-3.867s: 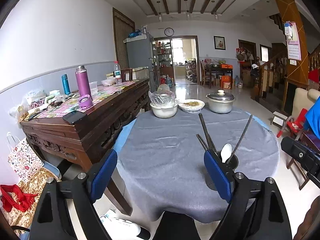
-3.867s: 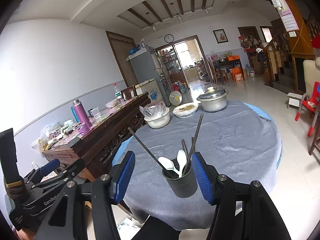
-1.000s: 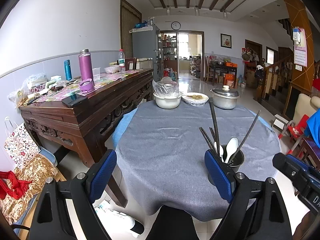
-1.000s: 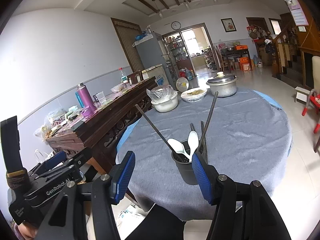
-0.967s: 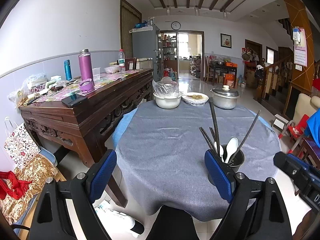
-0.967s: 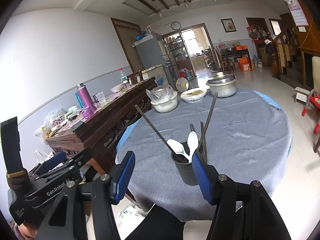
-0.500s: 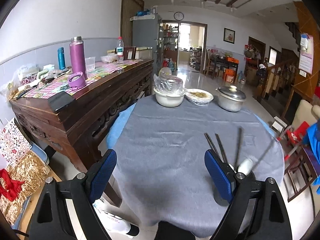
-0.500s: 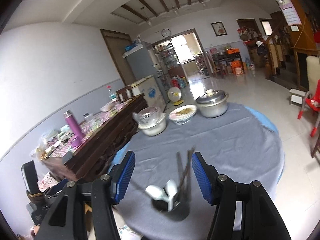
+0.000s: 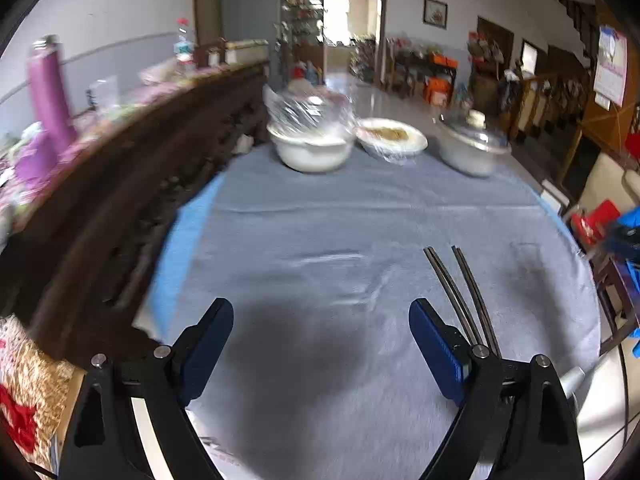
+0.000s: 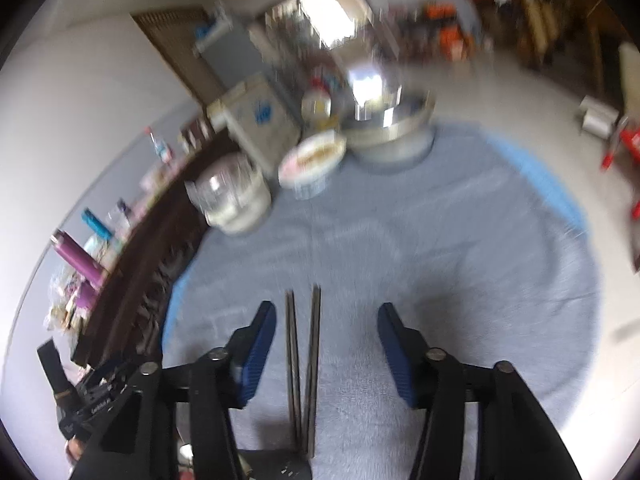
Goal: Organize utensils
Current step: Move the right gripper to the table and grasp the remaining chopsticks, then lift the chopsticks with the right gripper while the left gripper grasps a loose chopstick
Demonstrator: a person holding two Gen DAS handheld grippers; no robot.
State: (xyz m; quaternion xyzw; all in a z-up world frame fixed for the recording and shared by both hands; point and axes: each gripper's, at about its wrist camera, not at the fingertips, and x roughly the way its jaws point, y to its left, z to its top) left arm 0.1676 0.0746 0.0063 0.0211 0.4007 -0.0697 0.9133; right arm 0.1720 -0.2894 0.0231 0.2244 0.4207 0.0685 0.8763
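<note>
large tiled room, round table (image 9: pixel 304 216) under a grey cloth filling the middle of both frames; at its far edge a white bowl (image 9: pixel 310 148) under plastic wrap, a plate of food (image 9: pixel 392 140) and a lidded steel pot (image 9: pixel 472 152), sharp in the left wrist view, smeared by blur in the right; dark wooden sideboard (image 9: pixel 132 184) with a purple flask (image 9: pixel 50 88) along the left of the frame. left gripper (image 9: pixel 321 350) spread wide above bare cloth, pinching nothing; dark chopsticks (image 9: pixel 460 292) rising just right of its right finger, lower ends hidden. right gripper (image 10: pixel 327 354) likewise spread wide, holding nothing; chopsticks (image 10: pixel 304 364) standing up between its fingers, nearer the left one, from a dark holder (image 10: pixel 276 466) barely visible at bottom centre; holder out of sight in the left view.
</note>
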